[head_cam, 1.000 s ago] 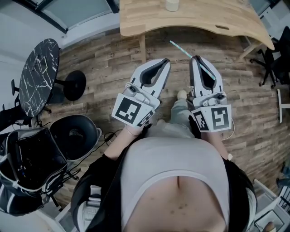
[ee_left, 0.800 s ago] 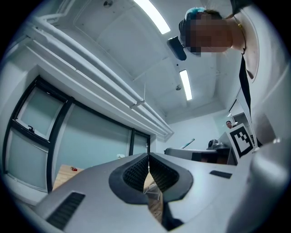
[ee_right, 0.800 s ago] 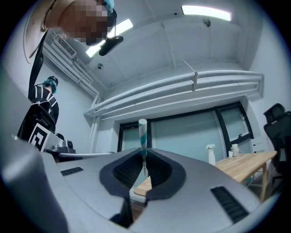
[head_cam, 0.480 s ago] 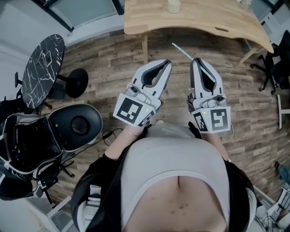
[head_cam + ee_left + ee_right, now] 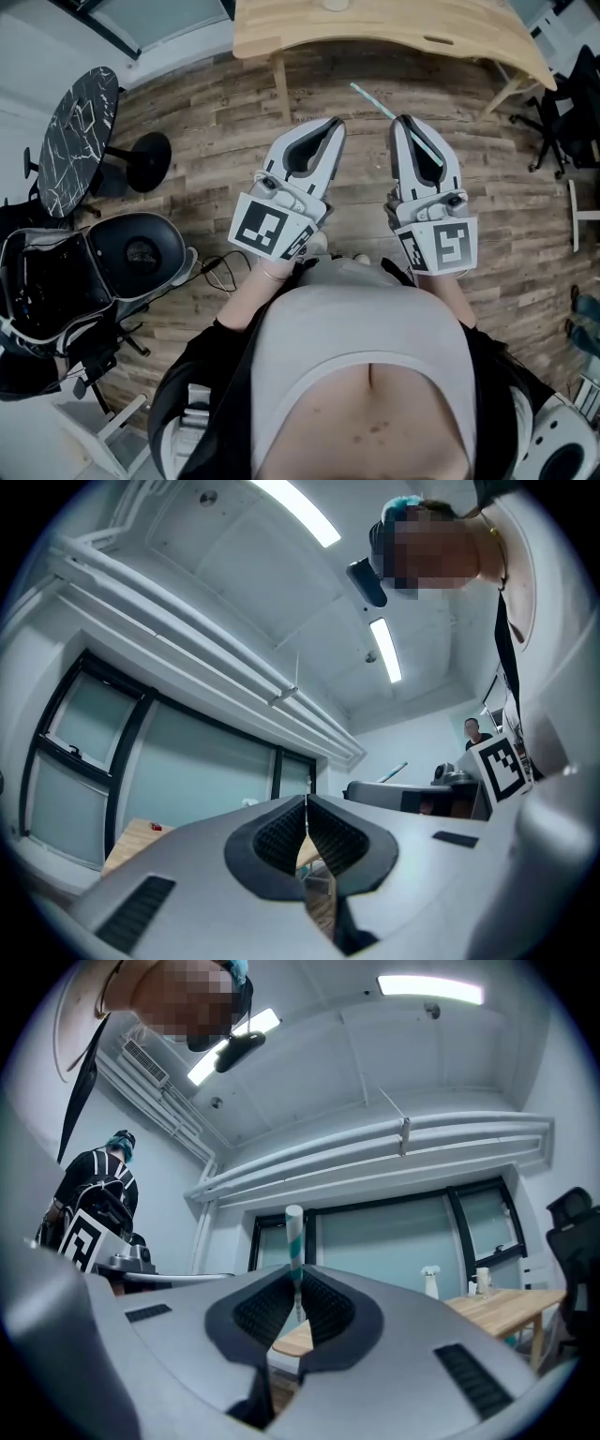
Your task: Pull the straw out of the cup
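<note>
A teal-and-white striped straw [image 5: 373, 100] sticks forward and to the left out of my right gripper [image 5: 403, 120], which is shut on its lower end. In the right gripper view the straw [image 5: 293, 1237] stands upright between the closed pads of the right gripper [image 5: 296, 1290]. My left gripper [image 5: 335, 123] is held beside it, shut with nothing in it; its pads meet in the left gripper view [image 5: 306, 803]. A pale cup [image 5: 334, 4] shows only at the top edge, on the wooden table [image 5: 394, 33], well ahead of both grippers.
A round black marble table [image 5: 80, 141] and a black chair [image 5: 141, 253] with bags stand at the left. Another office chair [image 5: 572, 103] is at the right. Wooden plank floor [image 5: 216, 122] lies under the grippers. A second person [image 5: 103, 1185] stands in the room.
The wooden table and cup have slid toward the top edge of the head view, and the floor has shifted. Both grippers keep their pose, the straw still held in the right.
</note>
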{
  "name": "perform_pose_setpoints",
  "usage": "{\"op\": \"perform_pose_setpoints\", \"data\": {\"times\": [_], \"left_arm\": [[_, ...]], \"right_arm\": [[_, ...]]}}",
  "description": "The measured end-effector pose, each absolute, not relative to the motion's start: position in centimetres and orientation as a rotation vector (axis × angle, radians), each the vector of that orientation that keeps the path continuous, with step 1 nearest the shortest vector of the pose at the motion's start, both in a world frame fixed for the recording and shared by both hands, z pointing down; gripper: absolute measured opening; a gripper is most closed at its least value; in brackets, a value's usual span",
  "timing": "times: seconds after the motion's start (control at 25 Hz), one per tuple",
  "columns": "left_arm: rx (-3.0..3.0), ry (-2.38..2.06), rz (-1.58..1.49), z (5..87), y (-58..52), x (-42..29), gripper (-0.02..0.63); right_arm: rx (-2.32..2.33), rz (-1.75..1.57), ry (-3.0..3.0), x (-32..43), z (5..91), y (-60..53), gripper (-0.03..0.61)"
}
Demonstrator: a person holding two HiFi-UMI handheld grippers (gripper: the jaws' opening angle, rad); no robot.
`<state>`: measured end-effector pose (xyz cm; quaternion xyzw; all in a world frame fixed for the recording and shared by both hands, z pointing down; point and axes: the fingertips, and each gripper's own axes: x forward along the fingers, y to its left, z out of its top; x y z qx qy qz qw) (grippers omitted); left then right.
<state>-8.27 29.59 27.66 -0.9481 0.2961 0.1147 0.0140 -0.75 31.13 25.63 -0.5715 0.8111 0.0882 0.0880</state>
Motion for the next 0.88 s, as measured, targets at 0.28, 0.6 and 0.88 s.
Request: {"op": "perform_pose_setpoints", "data": {"times": [0.28, 0.6, 0.88], "left_arm": [[-2.946, 0.944, 0.361, 27.4, 30.4, -7.5, 0.011], [-2.934, 0.947, 0.362, 27.1, 30.3, -7.4, 0.011], [-2.928, 0.951, 0.368, 27.0, 29.9, -7.4, 0.011]], "right_arm": [[-1.709, 0.256, 2.418, 0.2, 26.0, 32.2, 0.043], [-1.704, 0.259, 2.406, 0.4, 25.7, 32.2, 0.043], [-1.704, 0.259, 2.4, 0.5, 25.7, 31.9, 0.043]]}}
